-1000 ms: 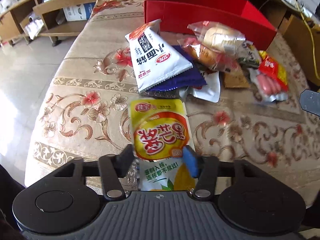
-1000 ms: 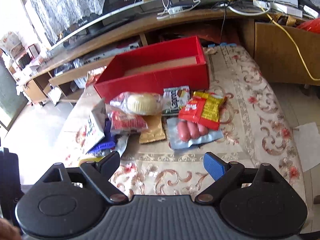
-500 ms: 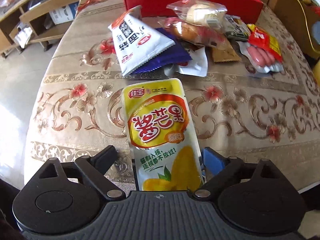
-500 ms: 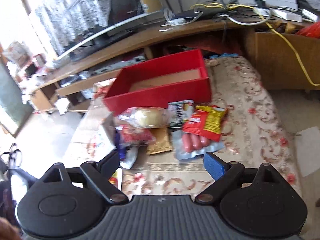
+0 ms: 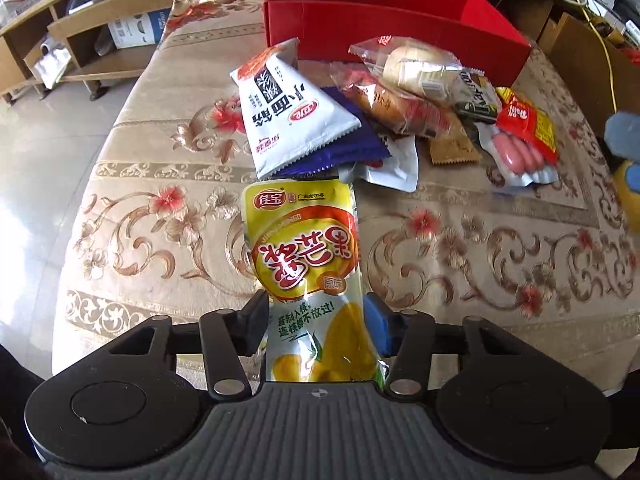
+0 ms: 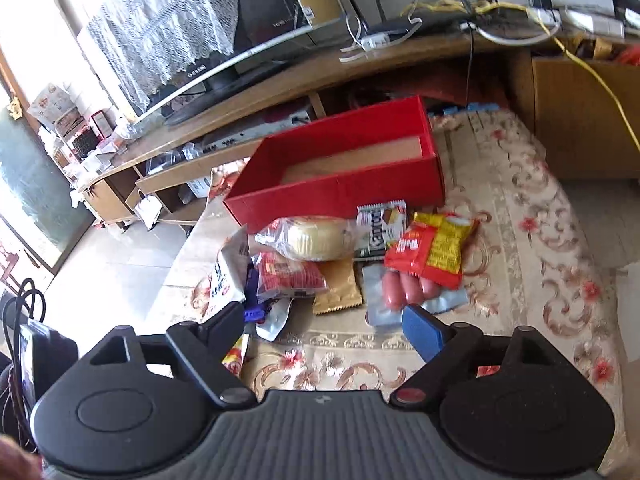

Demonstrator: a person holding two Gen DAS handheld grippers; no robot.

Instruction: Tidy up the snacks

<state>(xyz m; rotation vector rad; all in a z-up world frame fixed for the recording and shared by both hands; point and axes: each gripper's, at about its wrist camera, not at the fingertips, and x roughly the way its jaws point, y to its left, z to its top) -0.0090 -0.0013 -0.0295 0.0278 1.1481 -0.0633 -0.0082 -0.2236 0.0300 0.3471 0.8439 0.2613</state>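
Left gripper (image 5: 316,322) is clamped on a glossy yellow mango snack pouch (image 5: 308,276) above the floral tablecloth (image 5: 480,256), right gripper (image 6: 324,326) hovers wide open, empty, short of the snack pile and the red cardboard box (image 6: 340,192).

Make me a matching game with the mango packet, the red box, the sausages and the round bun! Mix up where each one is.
Things:
1. mango packet
2. red box
3. sausages
4. round bun

Places:
A. partly under the red and yellow packet
B. pinched in the left gripper
C. at the far end of the table, behind the snack pile
D. inside a clear wrapper, on top of the pile

Pairs: 1-B, 2-C, 3-A, 4-D
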